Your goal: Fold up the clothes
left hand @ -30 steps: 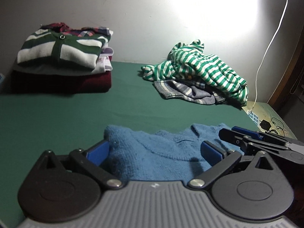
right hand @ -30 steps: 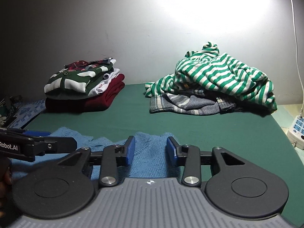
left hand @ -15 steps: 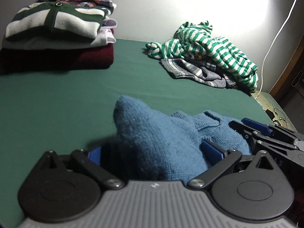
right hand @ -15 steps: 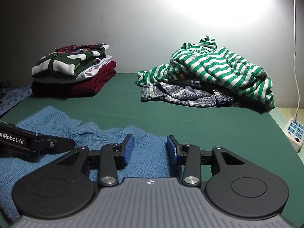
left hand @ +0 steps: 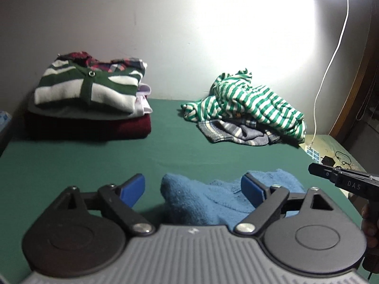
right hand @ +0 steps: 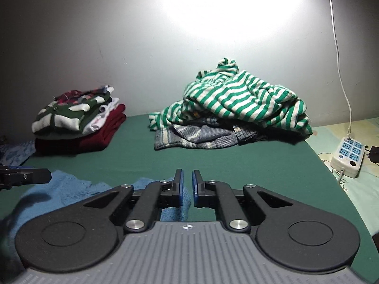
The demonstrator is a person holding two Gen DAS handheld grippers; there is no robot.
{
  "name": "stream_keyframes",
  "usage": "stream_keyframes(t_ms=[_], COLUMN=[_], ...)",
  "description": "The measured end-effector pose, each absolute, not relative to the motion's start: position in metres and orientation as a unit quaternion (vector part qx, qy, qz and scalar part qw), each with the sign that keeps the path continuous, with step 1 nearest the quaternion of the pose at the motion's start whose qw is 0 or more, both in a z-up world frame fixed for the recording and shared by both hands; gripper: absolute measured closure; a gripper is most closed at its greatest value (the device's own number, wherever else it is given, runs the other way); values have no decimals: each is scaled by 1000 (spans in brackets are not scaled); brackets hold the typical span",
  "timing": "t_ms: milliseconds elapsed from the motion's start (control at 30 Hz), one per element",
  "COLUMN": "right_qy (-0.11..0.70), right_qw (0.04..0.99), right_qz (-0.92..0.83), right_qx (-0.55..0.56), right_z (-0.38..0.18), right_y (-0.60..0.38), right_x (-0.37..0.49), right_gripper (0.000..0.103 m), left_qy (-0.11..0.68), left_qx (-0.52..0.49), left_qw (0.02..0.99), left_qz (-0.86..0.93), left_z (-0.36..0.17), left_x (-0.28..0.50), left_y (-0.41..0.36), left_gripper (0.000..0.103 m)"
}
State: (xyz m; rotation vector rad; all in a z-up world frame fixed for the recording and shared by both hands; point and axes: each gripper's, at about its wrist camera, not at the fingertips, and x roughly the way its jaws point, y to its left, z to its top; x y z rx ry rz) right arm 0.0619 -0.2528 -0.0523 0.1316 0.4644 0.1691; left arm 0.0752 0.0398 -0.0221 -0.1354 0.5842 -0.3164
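A blue knitted sweater (left hand: pixel 201 203) lies bunched on the green table (left hand: pixel 94 161) at the near edge. My left gripper (left hand: pixel 193 182) hangs just above it with its jaws wide and closing. A hump of the sweater sits between them, the left pad (left hand: pixel 132 189) is clear of the cloth and the right pad (left hand: pixel 252 190) is at its edge. My right gripper (right hand: pixel 187 179) is shut over the sweater's right corner (right hand: pixel 175 210). Only green table shows in the slit between its pads. The cloth lies under its left finger.
A folded stack (left hand: pixel 90 99) topped by a green-and-white cardigan stands at the back left. A loose heap with a green-striped top (right hand: pixel 241 104) over a grey-blue knit (right hand: pixel 194 137) lies at the back right. A power strip (right hand: pixel 348 156) and white cable (right hand: pixel 341 71) sit off the table's right edge.
The right jaws went from half open to shut. The left gripper pulled back and up, and the sweater hump that stood high between its jaws now lies lower.
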Motion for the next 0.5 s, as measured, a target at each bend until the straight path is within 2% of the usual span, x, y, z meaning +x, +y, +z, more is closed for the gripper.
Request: stream_keyframes(t_ms=[133, 200, 233, 333, 433, 500], right_qy=[231, 234, 236, 242, 262, 277], right_qw=[964, 961, 959, 956, 953, 949], right_qz=[126, 147, 157, 163, 153, 148], right_qx=[44, 30, 23, 11, -4, -17], right_z=[-49, -50, -50, -55, -64, -71], right_y=[-236, -226, -220, -214, -214, -214], right_x=[38, 27, 22, 13, 12, 12], right_gripper=[95, 95, 95, 94, 93, 93], left_qy=[283, 295, 303, 301, 319, 328], left_qx=[-39, -23, -18, -14, -15, -18], left_qw=[944, 940, 937, 939, 933, 930], left_qz=[-163, -170, -174, -166, -163, -164], left_z=[-20, -26, -30, -38, -45, -55], left_x=[42, 28, 22, 11, 18, 25], left_y=[21, 8, 3, -1, 2, 4], left_gripper=[10, 27, 32, 32, 26, 18])
